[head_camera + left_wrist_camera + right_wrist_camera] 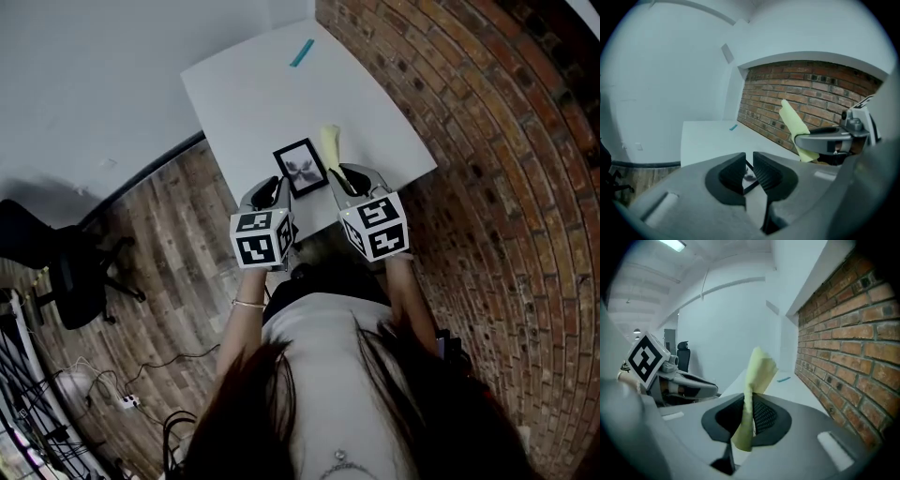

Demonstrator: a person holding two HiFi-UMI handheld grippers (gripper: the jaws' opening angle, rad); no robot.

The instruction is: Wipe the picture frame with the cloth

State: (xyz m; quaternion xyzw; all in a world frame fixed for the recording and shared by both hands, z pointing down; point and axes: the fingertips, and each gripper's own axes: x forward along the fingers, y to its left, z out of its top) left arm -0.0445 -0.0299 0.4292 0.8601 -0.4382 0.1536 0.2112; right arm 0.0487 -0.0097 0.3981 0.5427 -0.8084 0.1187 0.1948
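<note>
While picture frame (pixel 300 169) is grasped in left gripper (pixel 272 190) | cloth (pixel 759 366), clenched in right gripper (pixel 749 414), best drawn flat across glass.

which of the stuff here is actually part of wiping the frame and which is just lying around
Part of the job:
- picture frame, held by the left gripper
- yellow cloth, clamped in the right gripper

Just lying about:
- small teal item at the far end of the table
- black office chair
- cables on the floor
</note>
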